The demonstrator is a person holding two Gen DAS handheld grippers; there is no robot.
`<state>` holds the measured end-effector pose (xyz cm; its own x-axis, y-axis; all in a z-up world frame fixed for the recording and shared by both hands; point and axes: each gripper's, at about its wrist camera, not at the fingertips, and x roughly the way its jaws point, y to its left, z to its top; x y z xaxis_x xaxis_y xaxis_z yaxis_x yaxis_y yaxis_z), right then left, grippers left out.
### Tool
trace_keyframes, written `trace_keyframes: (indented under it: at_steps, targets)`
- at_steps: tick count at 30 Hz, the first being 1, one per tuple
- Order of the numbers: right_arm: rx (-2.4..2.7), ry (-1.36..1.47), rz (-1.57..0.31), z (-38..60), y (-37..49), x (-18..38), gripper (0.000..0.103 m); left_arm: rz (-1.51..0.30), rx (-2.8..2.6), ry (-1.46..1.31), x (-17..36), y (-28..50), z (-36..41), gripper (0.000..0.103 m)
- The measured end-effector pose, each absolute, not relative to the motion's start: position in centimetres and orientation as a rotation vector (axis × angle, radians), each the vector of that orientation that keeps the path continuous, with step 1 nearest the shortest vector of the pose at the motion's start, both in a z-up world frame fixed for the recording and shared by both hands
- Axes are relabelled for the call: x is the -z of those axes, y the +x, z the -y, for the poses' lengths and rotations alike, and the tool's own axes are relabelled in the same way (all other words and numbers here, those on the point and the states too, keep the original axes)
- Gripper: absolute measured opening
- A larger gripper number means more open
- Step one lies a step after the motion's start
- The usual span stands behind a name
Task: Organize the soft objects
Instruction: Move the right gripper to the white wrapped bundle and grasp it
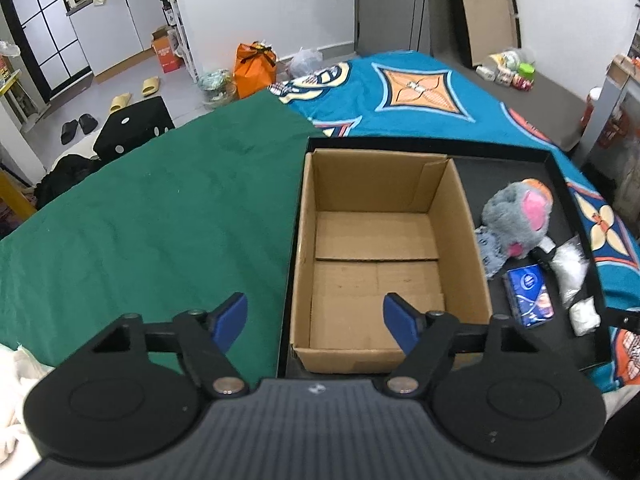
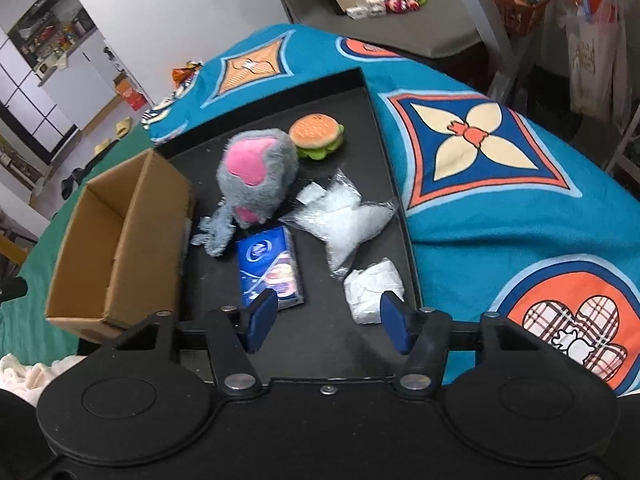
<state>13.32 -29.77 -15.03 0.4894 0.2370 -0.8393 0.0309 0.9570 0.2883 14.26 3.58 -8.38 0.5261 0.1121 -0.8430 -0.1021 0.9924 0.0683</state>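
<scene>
An open cardboard box [image 1: 376,256] stands empty in the left part of a black tray [image 1: 500,168]; it also shows in the right wrist view [image 2: 116,236]. Right of it in the tray [image 2: 320,344] lie a grey and pink plush mouse [image 2: 256,172], a plush burger [image 2: 316,136], a blue tissue pack [image 2: 270,266], a clear bag of white stuffing [image 2: 344,224] and a small white wad [image 2: 372,288]. My left gripper [image 1: 316,320] is open above the box's near left edge. My right gripper [image 2: 328,316] is open above the tray's near end, between tissue pack and wad.
The tray rests on a bed with a green cloth [image 1: 160,216] on the left and a blue patterned blanket [image 2: 500,184] on the right. A white cloth [image 1: 12,380] lies at the near left. Floor clutter and a cabinet are beyond the bed.
</scene>
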Motion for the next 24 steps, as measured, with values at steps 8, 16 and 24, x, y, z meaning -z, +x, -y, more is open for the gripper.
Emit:
trace_keyframes:
  at_steps: [8,16,24]
  targets:
    - [-0.094,0.268,-1.118,30.0,15.5,17.5,0.056,-1.081,-0.159,0.01,10.5,16.3,-4.3,0.065]
    - [-0.073,0.22,-1.185,29.7,16.8,19.7,0.056,-1.16,-0.164,0.033,11.8,18.2,-4.9,0.061]
    - [-0.074,0.18,-1.203,29.2,17.3,21.0,0.045,-1.21,-0.167,0.046,13.0,19.1,-5.6,0.057]
